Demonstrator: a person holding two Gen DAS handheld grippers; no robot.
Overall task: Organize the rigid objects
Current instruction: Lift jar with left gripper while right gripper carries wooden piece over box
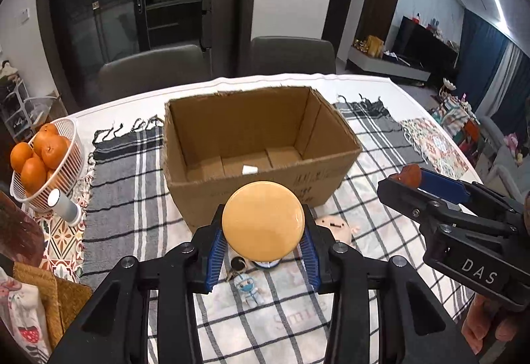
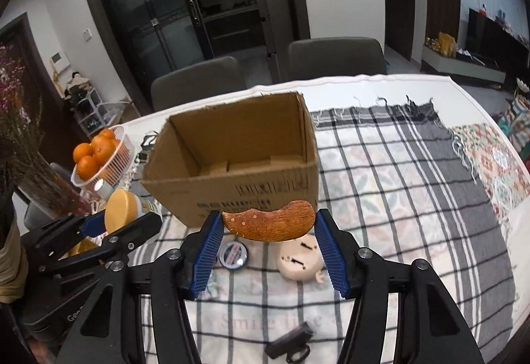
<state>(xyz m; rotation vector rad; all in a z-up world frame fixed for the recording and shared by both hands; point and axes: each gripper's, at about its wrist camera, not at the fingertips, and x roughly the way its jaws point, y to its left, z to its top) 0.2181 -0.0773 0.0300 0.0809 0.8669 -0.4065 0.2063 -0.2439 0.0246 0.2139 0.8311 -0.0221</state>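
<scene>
My left gripper point(image 1: 263, 239) is clamped on a jar point(image 1: 263, 219) — its round tan lid faces the left wrist camera, and my blue pads point(image 1: 215, 256) press its two sides. From the right wrist view the same jar point(image 2: 121, 206) shows at the left edge, held up off the cloth, a bit of label visible behind the lid.

My right gripper point(image 2: 269, 239) holds a brown comb point(image 2: 269, 220) crosswise between its pads, the curved wooden back up and the teeth pointing down. One end touches the left pad; at the other end I cannot tell whether the pad touches. In the left view that gripper point(image 1: 409, 176) comes in from the right with the comb's end poking out at its tip.

Both loads hang just in front of the near wall of the open box point(image 1: 261, 135), which stands on a checked cloth point(image 1: 126, 185) — neither is over the opening. Inside the box I see only a small white scrap point(image 1: 249, 169).

On the cloth under my jaws lie a round tin point(image 2: 232, 256), a pale doll head point(image 2: 299, 259), a small masked figure point(image 1: 246, 286) and a dark clip point(image 2: 291, 342). A white basket point(image 1: 71, 145) of oranges point(image 1: 39, 153) stands left of the box.
</scene>
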